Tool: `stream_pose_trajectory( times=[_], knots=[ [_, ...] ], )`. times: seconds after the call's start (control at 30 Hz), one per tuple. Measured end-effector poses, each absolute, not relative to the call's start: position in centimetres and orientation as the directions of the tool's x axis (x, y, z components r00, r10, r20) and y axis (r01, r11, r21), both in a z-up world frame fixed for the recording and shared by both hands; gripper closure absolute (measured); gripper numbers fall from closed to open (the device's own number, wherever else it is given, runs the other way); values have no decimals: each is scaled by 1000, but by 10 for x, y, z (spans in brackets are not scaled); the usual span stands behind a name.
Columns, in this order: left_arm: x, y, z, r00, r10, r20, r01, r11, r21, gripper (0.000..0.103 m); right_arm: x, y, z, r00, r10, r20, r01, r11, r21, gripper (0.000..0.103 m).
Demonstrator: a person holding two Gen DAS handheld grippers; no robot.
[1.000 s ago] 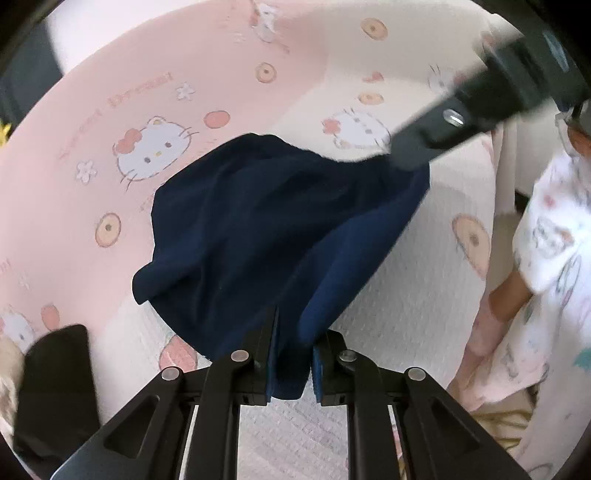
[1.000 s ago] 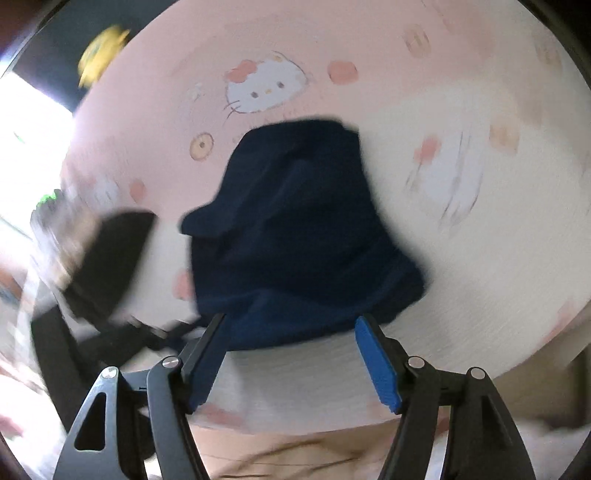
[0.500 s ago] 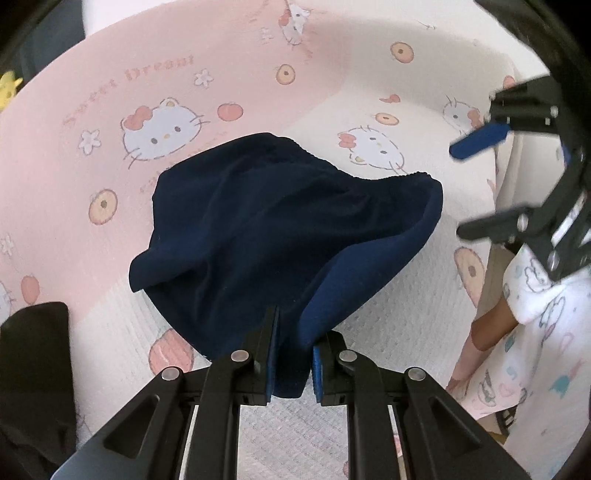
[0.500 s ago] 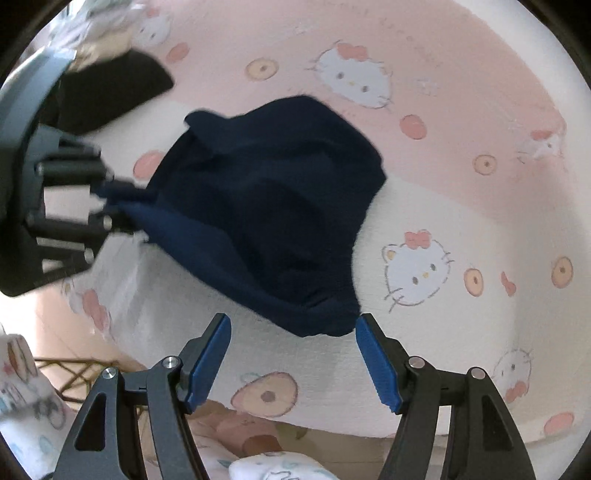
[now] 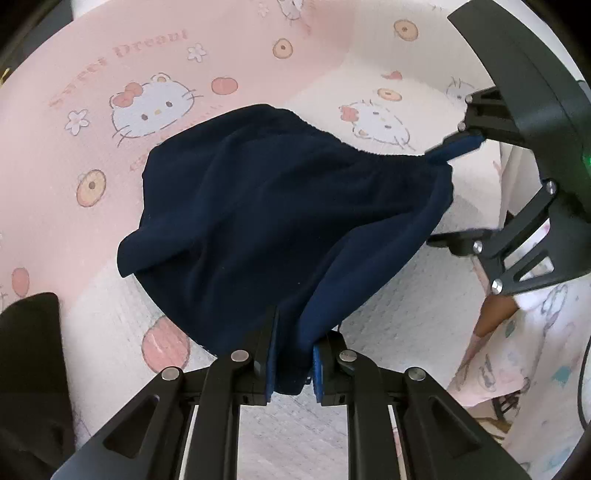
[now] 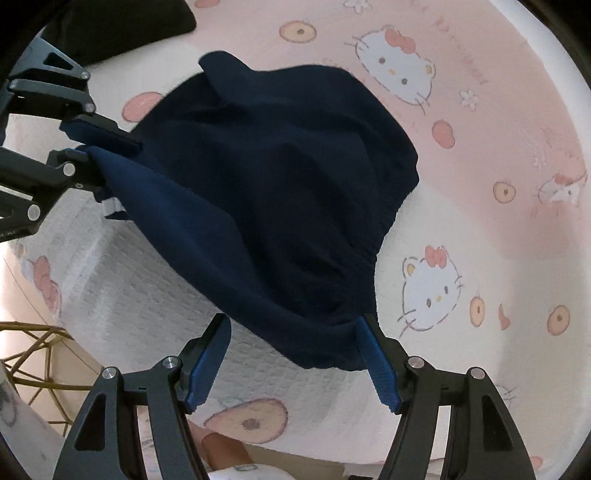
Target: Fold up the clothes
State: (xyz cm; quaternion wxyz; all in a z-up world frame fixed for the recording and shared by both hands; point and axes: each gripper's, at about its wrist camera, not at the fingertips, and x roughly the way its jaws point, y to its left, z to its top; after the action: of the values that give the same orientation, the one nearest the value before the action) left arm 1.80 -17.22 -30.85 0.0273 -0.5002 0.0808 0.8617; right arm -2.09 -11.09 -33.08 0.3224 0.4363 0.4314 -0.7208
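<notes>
A navy blue garment (image 5: 280, 206) with an elastic waistband lies bunched on a pink and white cartoon-cat bedsheet (image 5: 155, 77). My left gripper (image 5: 293, 363) is shut on one corner of the garment and lifts that edge. In the right wrist view the garment (image 6: 280, 199) fills the middle, with the left gripper (image 6: 99, 147) clamped on its left corner. My right gripper (image 6: 291, 358) is open, its blue pads on either side of the garment's near waistband corner. It also shows in the left wrist view (image 5: 447, 195) at the garment's right corner.
A black cloth (image 5: 29, 362) lies at the left edge of the bed; it shows at top left in the right wrist view (image 6: 122, 22). A gold wire basket (image 6: 33, 354) stands beside the bed. The person's patterned clothing (image 5: 535, 354) is at the right.
My right gripper swung round to the garment's waistband corner and closed in on it, still open. My left gripper kept its hold on the other corner.
</notes>
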Motion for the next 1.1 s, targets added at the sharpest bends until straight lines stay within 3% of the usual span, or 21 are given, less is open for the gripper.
stream_pose_trajectory(
  times=[0.07, 0.2, 0.37, 0.63, 1.1],
  knots=[
    [16, -172, -309, -493, -46, -869, -127, -984, 124, 90, -26, -109, -333, -390, -82, -917, 833, -456, -314, 56],
    [10, -171, -312, -481, -78, -873, -113, -982, 150, 90, -32, -105, -334, -372, -100, -923, 820, -502, -276, 62],
    [3, -173, -310, -478, -77, -875, -95, -986, 138, 90, -40, -98, -334, -346, -130, -929, 794, -569, -216, 86],
    [-5, -183, -299, -514, -78, -854, -40, -993, 115, 90, -63, -84, -323, -239, -252, -938, 694, -720, 17, 91],
    [-31, -223, -258, -613, -94, -785, 35, -995, 93, 91, -95, -104, -285, -290, -375, -881, 674, -733, 90, 91]
  ],
)
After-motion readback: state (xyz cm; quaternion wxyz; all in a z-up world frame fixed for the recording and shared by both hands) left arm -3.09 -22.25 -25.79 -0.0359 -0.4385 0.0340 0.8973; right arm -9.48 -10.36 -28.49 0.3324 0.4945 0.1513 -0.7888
